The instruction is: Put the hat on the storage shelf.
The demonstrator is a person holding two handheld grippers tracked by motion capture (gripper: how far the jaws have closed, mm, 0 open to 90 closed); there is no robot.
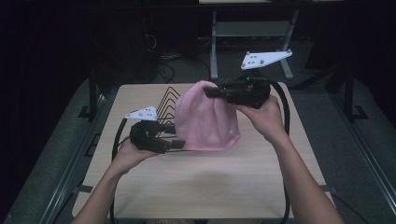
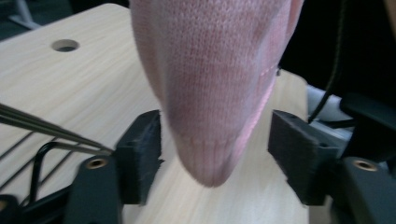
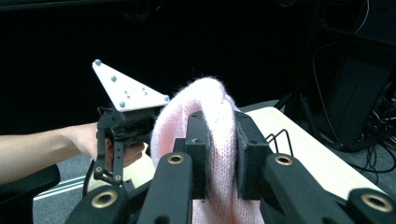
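A pink knit beanie (image 1: 206,122) hangs above the light wood table (image 1: 201,186), held up by its crown. My right gripper (image 1: 210,92) is shut on that crown (image 3: 218,116), with knit fabric pinched between its black pads (image 3: 200,140). My left gripper (image 1: 180,143) is open at the beanie's lower left edge. In the left gripper view the hanging brim (image 2: 210,93) dips between the two spread pads (image 2: 140,154) without either pad pressing it. The left gripper (image 3: 122,128) with its grey plate is also in the right gripper view, behind the beanie.
A black wire rack (image 1: 167,105) stands on the table behind the left gripper, its wires (image 2: 42,133) close to the left jaw. A round hole (image 2: 65,45) is cut in the tabletop. A metal stand (image 1: 252,32) and cables lie on the floor beyond the table.
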